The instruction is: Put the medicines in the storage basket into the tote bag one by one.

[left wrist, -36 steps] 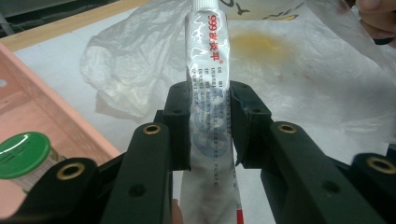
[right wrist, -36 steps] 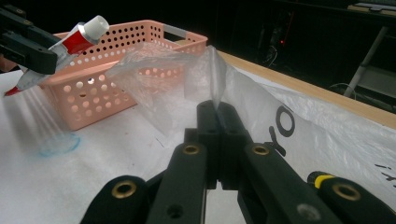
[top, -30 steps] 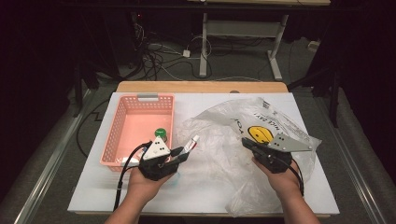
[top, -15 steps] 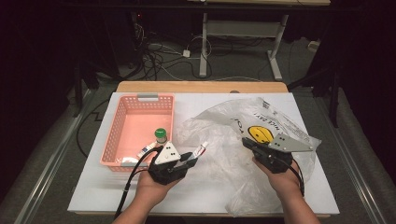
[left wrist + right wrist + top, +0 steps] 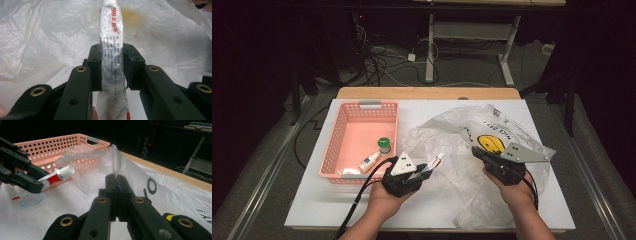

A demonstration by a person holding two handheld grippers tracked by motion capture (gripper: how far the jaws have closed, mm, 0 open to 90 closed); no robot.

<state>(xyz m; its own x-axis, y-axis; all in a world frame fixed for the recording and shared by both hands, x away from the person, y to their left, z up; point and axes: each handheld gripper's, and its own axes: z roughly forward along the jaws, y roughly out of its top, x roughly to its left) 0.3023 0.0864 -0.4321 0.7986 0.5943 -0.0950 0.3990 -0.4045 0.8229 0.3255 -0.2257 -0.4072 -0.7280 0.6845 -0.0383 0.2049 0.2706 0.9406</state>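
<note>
The tube of glue [image 5: 111, 50] sits squarely between the left gripper's [image 5: 428, 171] jaws, pinched across its middle, white cap pointing out ahead of the tips toward the clear plastic bag [image 5: 462, 145]. Its crimped tail runs back between the jaws toward the hand. Over on the other side, the right gripper [image 5: 116, 178] has its jaws pressed tight together on a fold of that bag, the film rising in a peak just above the tips. Behind the tube's cap stands the pink basket [image 5: 75, 138].
</note>
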